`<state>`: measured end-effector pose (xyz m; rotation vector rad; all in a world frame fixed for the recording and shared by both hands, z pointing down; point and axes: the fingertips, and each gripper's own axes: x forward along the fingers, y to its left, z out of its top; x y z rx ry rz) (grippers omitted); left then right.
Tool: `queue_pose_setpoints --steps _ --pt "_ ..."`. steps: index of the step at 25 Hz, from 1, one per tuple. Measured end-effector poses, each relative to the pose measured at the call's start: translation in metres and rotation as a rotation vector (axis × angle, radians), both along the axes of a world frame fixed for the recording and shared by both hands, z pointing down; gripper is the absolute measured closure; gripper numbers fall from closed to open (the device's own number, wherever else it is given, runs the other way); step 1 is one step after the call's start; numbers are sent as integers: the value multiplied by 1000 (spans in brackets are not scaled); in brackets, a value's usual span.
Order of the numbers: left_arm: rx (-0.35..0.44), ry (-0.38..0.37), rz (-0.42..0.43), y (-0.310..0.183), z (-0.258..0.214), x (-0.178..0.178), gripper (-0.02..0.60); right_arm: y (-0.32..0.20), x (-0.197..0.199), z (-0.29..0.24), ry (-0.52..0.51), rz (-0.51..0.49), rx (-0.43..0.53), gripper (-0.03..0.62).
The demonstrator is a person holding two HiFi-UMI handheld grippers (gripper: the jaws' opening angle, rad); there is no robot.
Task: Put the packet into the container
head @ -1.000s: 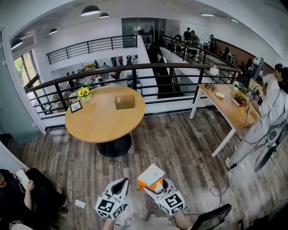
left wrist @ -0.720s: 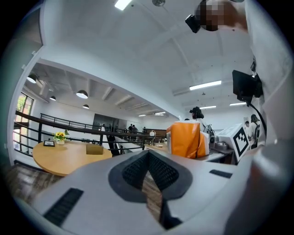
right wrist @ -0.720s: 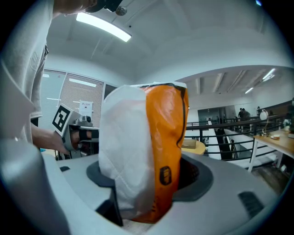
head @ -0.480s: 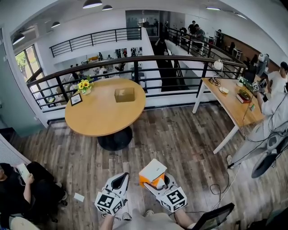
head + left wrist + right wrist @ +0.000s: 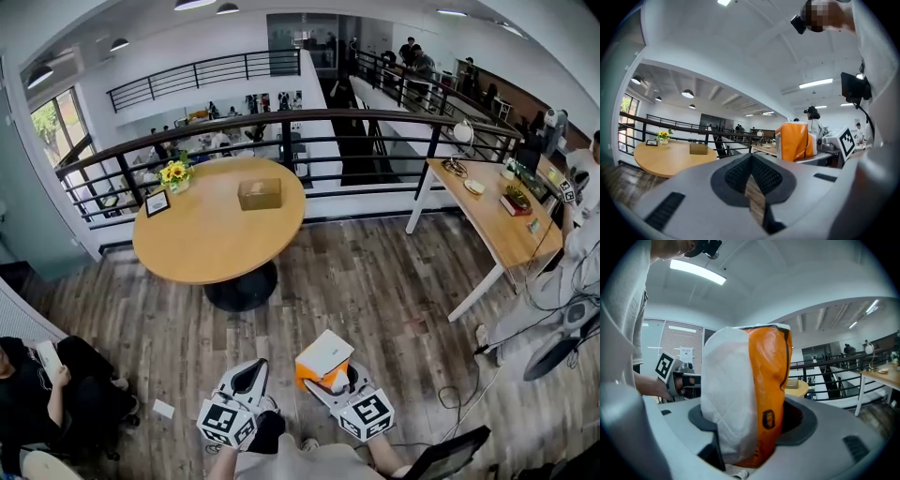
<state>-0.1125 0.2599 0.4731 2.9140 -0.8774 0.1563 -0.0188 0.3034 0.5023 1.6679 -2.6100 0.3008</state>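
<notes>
- Head view: we list the left gripper [image 5: 251, 371] and right gripper [image 5: 331, 376] side by side low in the frame, over the wooden floor [image 5: 375, 291]. The right one holds an orange-and-white packet [image 5: 324, 354]. The container [image 5: 260, 194], a brown box, stands on the round table [image 5: 206, 248], well apart from both grippers. Yellow flowers [image 5: 173, 172] and a small frame [image 5: 157, 203] sit near the table's far left edge.
- Left gripper view: we record the jaws clenched tip to tip, with nothing between them. The packet [image 5: 794, 140] shows to the right and the container [image 5: 698, 148] on the table [image 5: 661, 159] to the left.
- Right gripper view: we record the jaws clamped on the packet [image 5: 745, 394], which stands upright between the pads, white face left and orange face right.
</notes>
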Motion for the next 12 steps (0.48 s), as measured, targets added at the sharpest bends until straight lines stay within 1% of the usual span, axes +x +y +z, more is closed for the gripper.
queue_pose_setpoints --steps 6,9,12 --pt "-17 18 39 -39 9 20 577 -32 10 8 -7 16 -21 276" --pt "-31 30 63 -69 12 30 577 -60 17 9 6 37 -36 278" --pt "-35 38 81 -103 7 33 577 -95 18 1 12 54 -38 277"
